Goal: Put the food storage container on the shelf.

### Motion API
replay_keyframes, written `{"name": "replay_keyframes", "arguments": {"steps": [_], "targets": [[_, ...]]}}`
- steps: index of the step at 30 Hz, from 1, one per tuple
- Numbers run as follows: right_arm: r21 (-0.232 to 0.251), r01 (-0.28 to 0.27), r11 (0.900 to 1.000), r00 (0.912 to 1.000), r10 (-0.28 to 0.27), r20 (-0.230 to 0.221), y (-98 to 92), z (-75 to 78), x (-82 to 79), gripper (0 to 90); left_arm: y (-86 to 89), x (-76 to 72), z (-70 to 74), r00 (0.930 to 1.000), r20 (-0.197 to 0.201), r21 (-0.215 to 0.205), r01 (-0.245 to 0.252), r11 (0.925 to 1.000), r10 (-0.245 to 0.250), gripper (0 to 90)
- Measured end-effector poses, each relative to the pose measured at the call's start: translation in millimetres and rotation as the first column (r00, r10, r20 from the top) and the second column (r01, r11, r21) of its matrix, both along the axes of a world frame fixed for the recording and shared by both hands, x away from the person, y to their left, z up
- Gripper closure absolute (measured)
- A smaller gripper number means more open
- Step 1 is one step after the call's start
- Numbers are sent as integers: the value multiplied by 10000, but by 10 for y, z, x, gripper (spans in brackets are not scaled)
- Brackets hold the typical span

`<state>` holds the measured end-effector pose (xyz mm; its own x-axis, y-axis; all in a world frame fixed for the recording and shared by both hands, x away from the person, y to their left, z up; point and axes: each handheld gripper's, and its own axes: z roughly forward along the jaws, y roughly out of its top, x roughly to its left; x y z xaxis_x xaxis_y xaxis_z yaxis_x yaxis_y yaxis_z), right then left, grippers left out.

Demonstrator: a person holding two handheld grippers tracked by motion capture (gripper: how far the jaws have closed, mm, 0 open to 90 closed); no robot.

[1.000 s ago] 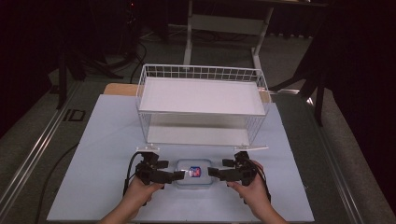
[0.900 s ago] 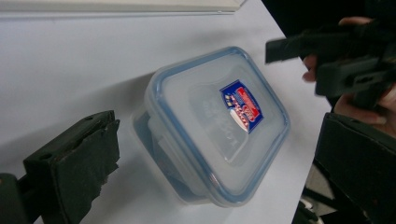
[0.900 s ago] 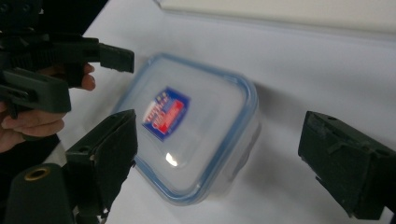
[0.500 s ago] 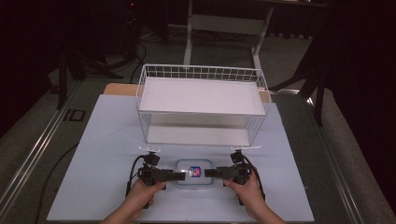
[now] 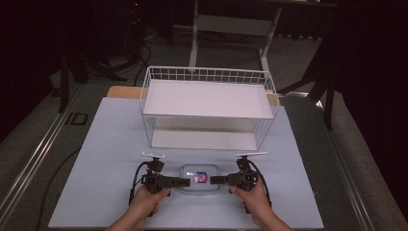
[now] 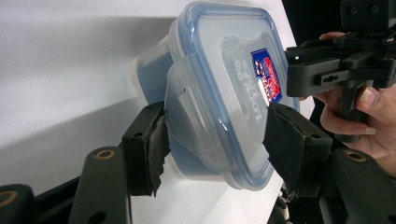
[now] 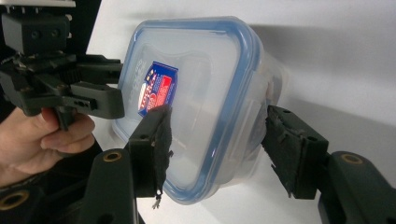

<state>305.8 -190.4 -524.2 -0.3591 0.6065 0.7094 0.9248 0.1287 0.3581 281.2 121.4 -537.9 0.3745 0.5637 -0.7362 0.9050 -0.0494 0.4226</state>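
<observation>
Lidded container (image 5: 198, 177) on table (image 5: 106, 159), before wire basket (image 5: 207, 108), between both claws.

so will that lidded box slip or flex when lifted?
Box is probably stiff: moulded clear plastic, clip lid. Smooth walls may slip on the pads. Looks empty, so likely light. Flat and low, unlikely to tip.

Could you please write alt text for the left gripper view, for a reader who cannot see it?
The left gripper straddles one end of a clear lidded container with a red-and-blue label on a white table. Opposite, a hand holds the right gripper.
</observation>
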Motion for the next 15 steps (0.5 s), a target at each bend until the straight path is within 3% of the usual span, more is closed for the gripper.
{"name": "replay_keyframes", "arguments": {"steps": [6, 15], "targets": [[53, 190, 9998, 9998, -190, -8, -5, 18, -45, 455, -12, -40, 60, 9997, 226, 318, 98, 9994, -105, 447], [-132, 515, 9986, 9952, -502, 843, 17, 65, -219, 466, -33, -177, 105, 9965, 829, 538, -159, 9984, 114, 489]]}}
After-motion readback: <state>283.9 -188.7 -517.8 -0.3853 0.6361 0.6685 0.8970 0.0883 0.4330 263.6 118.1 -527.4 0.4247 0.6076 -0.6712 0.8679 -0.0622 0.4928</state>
